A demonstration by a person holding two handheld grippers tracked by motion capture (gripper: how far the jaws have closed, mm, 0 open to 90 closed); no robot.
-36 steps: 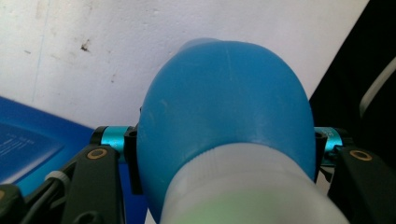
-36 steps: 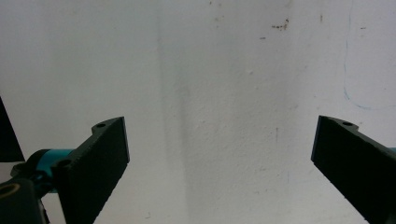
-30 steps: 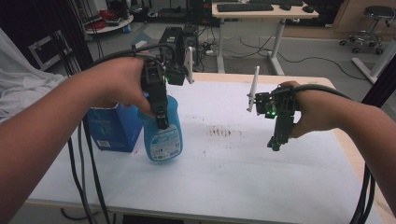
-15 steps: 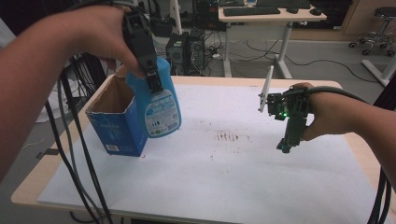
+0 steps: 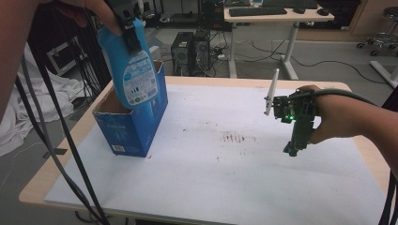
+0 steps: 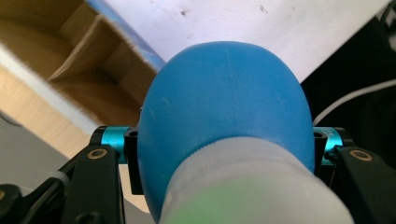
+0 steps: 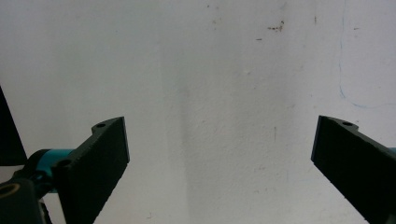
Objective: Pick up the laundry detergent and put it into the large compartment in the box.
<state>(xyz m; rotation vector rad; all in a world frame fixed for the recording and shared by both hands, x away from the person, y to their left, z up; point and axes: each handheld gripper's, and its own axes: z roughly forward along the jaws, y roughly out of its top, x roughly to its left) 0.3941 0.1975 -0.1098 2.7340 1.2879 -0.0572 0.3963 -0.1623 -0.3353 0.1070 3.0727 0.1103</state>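
Blue plastic fills the grip of the left tongs [image 6: 224, 154]: their two black jaws press against either side of a blue bottle [image 5: 133, 70], just below its pale cap end, and the rounded blue body bulges out between them in the left gripper view. From above, the bottle hangs in the air, tilted, with its printed label facing the camera, held up near the top left corner of the high view by the person's left hand [image 5: 91, 11]. Its lower end sits right over the open top of a blue cardboard box [image 5: 133, 124], overlapping the box's rim in that view; whether it touches the cardboard I cannot tell. The box stands upright on the left part of the bench [image 5: 211, 187], its flaps open and its brown inside bare in the left gripper view. The right tongs [image 7: 219, 154] are spread wide with nothing between the jaws, pointing down at the white bench top; in the high view they hover over the right side, well apart from the box, in the person's right hand [image 5: 335, 117]. A patch of small dark stains [image 5: 237, 138] marks the white sheet between the box and the right tongs. Black cables [image 5: 51, 140] trail down at the left edge.
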